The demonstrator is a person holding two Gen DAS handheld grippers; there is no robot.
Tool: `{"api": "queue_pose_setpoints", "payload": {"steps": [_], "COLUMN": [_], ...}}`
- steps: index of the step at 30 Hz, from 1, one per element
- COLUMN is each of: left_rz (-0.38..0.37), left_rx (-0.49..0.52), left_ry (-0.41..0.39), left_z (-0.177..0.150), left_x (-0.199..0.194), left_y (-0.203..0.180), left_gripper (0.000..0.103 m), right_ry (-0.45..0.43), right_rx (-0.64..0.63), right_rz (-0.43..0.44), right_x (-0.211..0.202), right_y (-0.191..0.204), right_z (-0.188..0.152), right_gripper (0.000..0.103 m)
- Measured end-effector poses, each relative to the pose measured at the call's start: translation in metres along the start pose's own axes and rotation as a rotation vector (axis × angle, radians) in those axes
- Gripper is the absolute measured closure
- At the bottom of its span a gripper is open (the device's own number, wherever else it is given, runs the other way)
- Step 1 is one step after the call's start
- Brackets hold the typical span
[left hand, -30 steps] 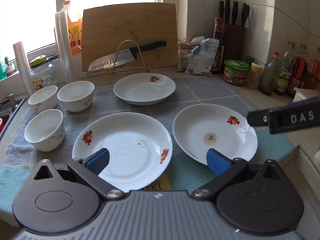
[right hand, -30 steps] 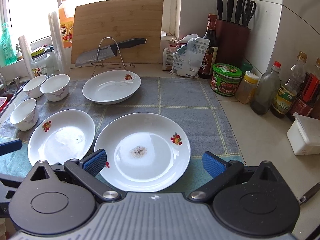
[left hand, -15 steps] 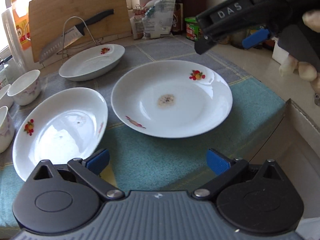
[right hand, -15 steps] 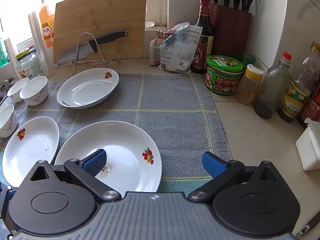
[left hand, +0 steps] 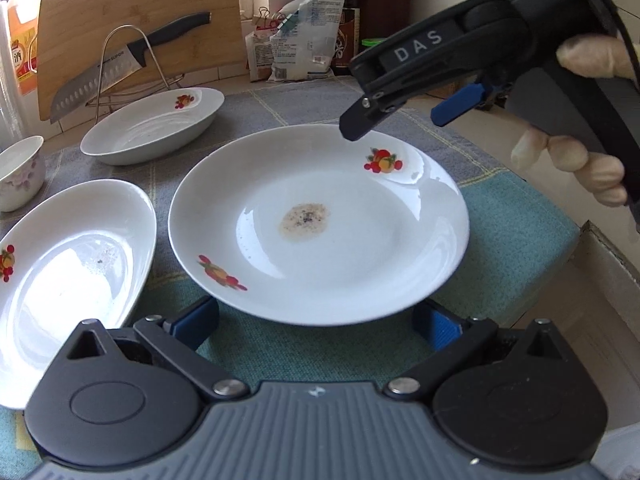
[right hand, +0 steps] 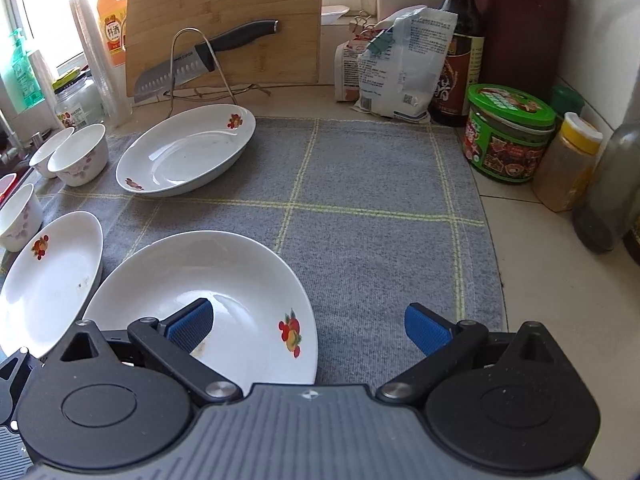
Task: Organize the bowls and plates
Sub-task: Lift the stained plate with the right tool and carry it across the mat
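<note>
In the left wrist view, the left gripper (left hand: 316,322) sits at the bottom of the frame with its jaws wide and nothing between them, the near rim of a stained plate (left hand: 320,224) lying just ahead of the blue pads on the cloth-covered counter (left hand: 520,232). A second plate (left hand: 68,272) lies at the left edge of the frame, just beside the first, and a third plate (left hand: 154,126) sits in the upper left, in front of a wire rack holding a knife (left hand: 120,72). A bowl (left hand: 20,172) shows at the far left. The right gripper (left hand: 394,114) enters from the upper right, held in a gloved hand (left hand: 580,164), its jaws wide above the stained plate's far rim. In the right wrist view, the right gripper (right hand: 310,328) fills the bottom with its jaws wide and holding nothing; its left pad hangs over the stained plate (right hand: 224,292) at lower left, its right pad over bare cloth. The second plate (right hand: 52,280) lies at the left edge, the third plate (right hand: 188,152) farther up, and three bowls (right hand: 78,156) cluster at the left edge.
</note>
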State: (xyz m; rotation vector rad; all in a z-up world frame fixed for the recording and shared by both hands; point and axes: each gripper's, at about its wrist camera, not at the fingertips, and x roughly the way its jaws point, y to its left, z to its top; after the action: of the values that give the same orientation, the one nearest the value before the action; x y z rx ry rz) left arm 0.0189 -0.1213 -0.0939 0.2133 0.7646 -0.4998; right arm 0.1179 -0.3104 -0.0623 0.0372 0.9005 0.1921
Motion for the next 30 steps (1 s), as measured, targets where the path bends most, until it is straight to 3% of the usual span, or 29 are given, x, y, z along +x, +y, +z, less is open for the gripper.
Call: {"api": "queue_pose_setpoints", "payload": {"steps": [15,30], "left_rz": [0.015,-0.008], "left_rx": [-0.01,0.048], "left_ry": [-0.055,-0.05], "left_z": [-0.003,0.002], "left_x": [0.0,0.002], "left_y": [-0.001,0.0], "left_gripper": [0.0,0.0], "right_ry": [0.155,0.248], "right_rx": [-0.254,-0.374], "right_rz": [0.399,0.564], "right_x": [0.051,0.069], "right_y": [0.0,0.001], "right_z": [0.028,0.043], "right_gripper": [0.0,0.005]}}
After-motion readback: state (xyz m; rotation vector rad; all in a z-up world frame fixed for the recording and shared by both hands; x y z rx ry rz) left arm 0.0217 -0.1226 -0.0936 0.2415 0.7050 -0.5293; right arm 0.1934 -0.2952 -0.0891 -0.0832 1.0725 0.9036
